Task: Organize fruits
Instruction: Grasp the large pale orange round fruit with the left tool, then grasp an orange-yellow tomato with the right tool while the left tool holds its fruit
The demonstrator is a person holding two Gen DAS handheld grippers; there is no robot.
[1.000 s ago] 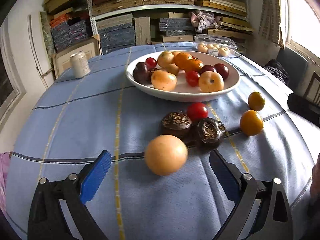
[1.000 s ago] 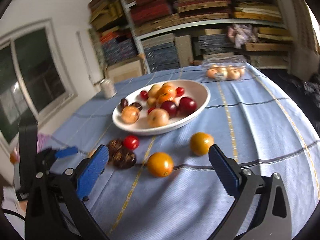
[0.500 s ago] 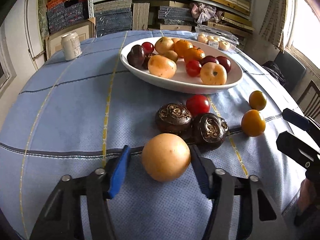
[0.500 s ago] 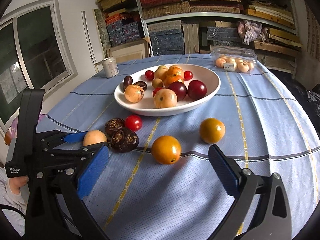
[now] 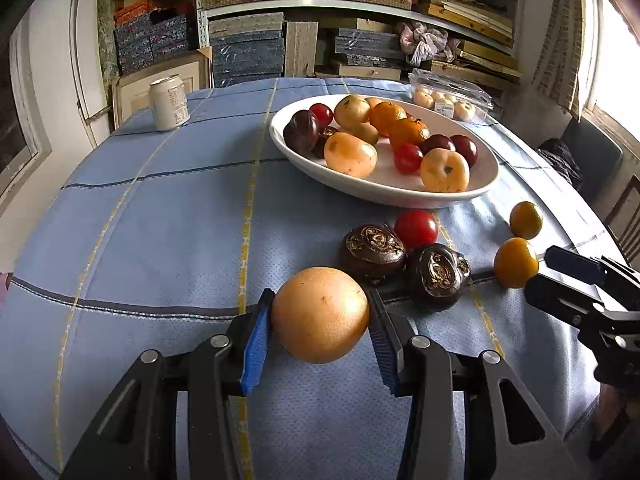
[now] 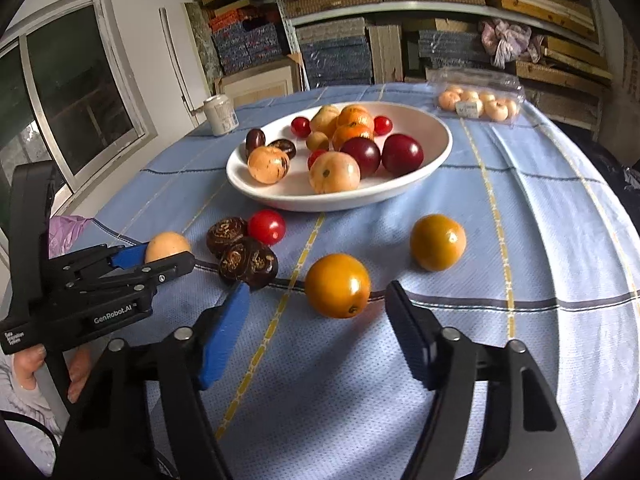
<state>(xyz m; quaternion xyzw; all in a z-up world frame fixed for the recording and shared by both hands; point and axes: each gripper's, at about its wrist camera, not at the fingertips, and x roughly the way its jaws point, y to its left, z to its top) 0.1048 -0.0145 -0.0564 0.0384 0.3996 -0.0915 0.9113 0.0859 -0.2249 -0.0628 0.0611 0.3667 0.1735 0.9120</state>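
My left gripper point(image 5: 318, 330) is shut on a pale orange round fruit point(image 5: 320, 314) low over the blue tablecloth; the same gripper and fruit point(image 6: 166, 246) show in the right wrist view. My right gripper point(image 6: 316, 322) is open, with an orange fruit point(image 6: 338, 285) lying just ahead between its fingers. A second orange fruit point(image 6: 438, 242), a red tomato point(image 6: 267, 227) and two dark brown fruits point(image 6: 248, 262) lie on the cloth. A white bowl point(image 6: 434, 148) holds several fruits behind them.
A drink can point(image 5: 169, 102) stands at the far left of the table. A clear plastic box of small pale fruits point(image 6: 478, 100) sits behind the bowl. Shelves stacked with boxes fill the back wall. A window is at the left.
My left gripper has closed from wide open onto the pale orange fruit. My right gripper has moved forward and down toward the nearer orange fruit and narrowed a little.
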